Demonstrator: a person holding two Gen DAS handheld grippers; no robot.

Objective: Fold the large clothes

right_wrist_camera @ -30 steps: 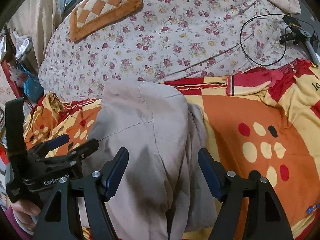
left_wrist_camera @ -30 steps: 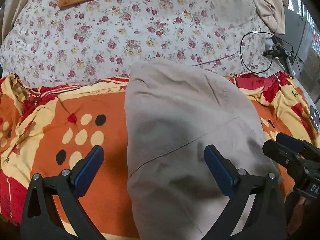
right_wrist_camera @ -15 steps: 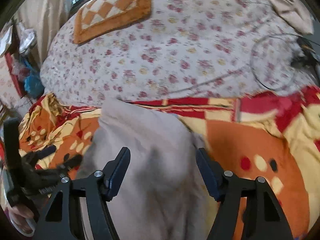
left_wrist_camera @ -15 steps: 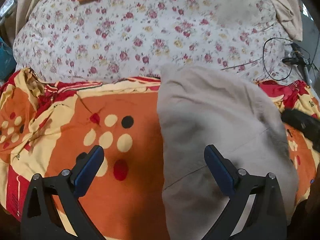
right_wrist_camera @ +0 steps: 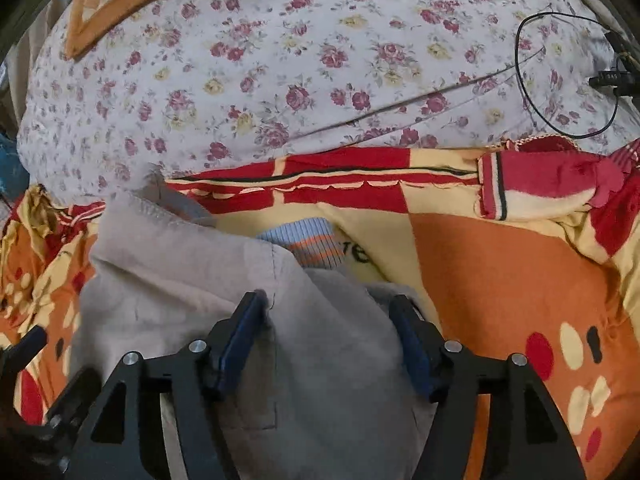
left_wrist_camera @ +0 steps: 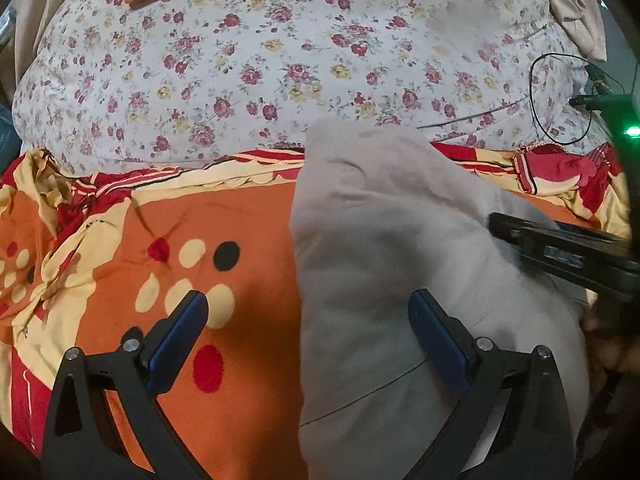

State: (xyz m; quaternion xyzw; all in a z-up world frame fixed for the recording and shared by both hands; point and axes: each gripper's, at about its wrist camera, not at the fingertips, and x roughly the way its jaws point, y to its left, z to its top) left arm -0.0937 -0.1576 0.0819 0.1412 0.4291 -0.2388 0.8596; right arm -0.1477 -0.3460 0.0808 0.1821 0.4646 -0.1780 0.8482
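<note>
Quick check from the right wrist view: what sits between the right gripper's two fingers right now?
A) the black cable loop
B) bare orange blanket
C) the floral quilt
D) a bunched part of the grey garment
D: in the right wrist view the right gripper has its blue-padded fingers on either side of a raised bunch of the grey garment, jaws apart and not visibly clamped on it.

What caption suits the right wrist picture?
Open right gripper straddles a grey garment on an orange patterned blanket.
</note>
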